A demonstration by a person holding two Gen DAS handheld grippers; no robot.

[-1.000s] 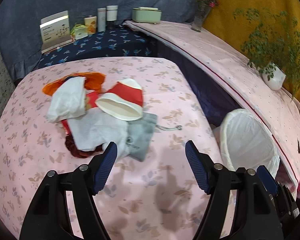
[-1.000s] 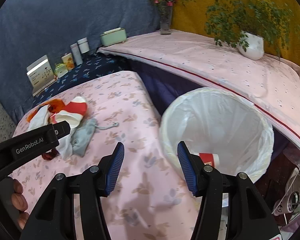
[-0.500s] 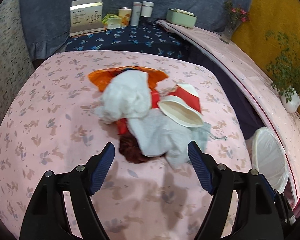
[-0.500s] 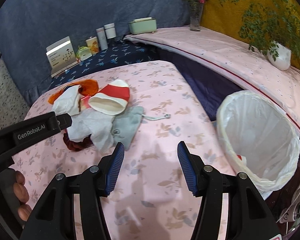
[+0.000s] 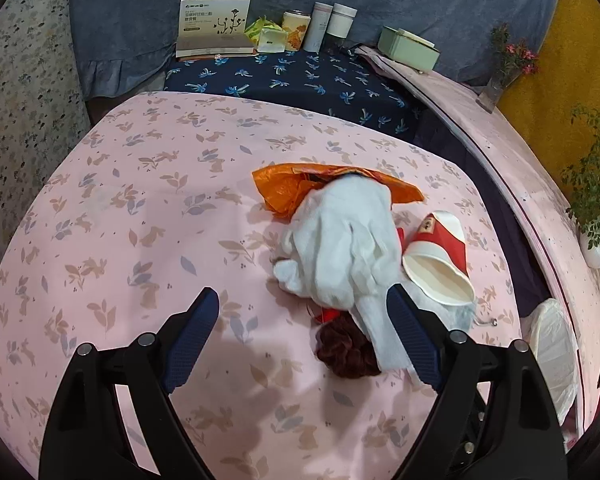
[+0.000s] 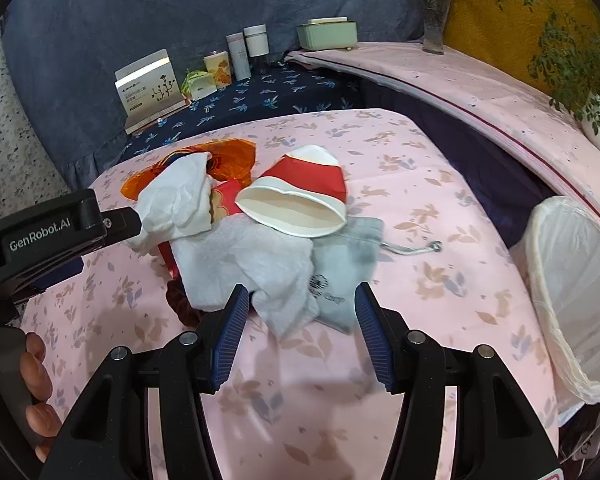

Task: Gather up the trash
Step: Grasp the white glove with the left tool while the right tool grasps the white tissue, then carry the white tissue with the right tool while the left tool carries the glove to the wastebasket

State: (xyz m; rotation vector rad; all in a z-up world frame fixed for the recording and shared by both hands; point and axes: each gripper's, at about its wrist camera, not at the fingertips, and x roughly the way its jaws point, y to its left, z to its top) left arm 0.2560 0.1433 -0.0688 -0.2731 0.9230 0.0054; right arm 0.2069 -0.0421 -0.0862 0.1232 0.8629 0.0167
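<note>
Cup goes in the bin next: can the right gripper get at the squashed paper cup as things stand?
Probably yes. The right gripper is open and empty; the paper cup lies uncovered atop the pile, just beyond the white tissue before its fingers.

**Cloth, paper and plastic in front of me**

The table (image 5: 120, 208) wears a matt pink printed cloth. At centre right of the left view, a soft, fuzzy white cloth (image 5: 340, 240) lies on a crinkly, shiny orange plastic bag (image 5: 284, 184). The paper cup (image 6: 300, 196) beside it has a smooth, faintly glossy red skin. My gripper's fingers (image 6: 228, 332) carry ribbed blue rubbery pads on matt black plastic. At right, a thin, wrinkled translucent plastic liner (image 6: 572, 280).
</note>
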